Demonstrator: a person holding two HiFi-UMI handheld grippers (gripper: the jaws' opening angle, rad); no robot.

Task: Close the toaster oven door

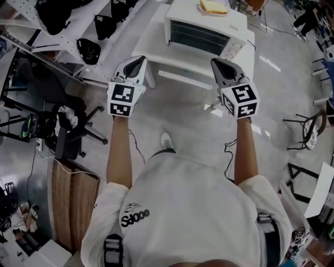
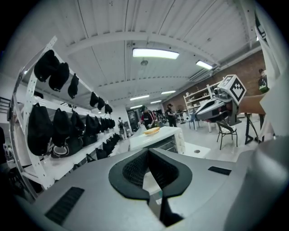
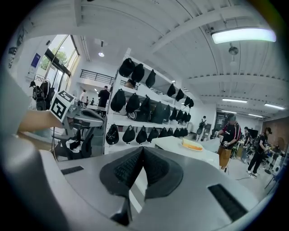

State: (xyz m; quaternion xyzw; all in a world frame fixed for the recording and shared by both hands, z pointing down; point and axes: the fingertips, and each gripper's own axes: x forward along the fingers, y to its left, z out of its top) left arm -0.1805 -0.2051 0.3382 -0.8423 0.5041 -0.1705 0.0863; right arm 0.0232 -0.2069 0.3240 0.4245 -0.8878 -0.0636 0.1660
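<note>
A white toaster oven stands on a white table ahead of me, and its dark glass door looks upright against the front. On top of it lies a slice of bread. The oven also shows in the left gripper view, and only its top with the bread in the right gripper view. My left gripper and right gripper hang in the air side by side, short of the table and touching nothing. Both are shut with nothing between the pads.
A white rack with black bags runs along the left. An office chair stands at the left and a metal chair at the right. A cable trails on the floor. People stand in the far background.
</note>
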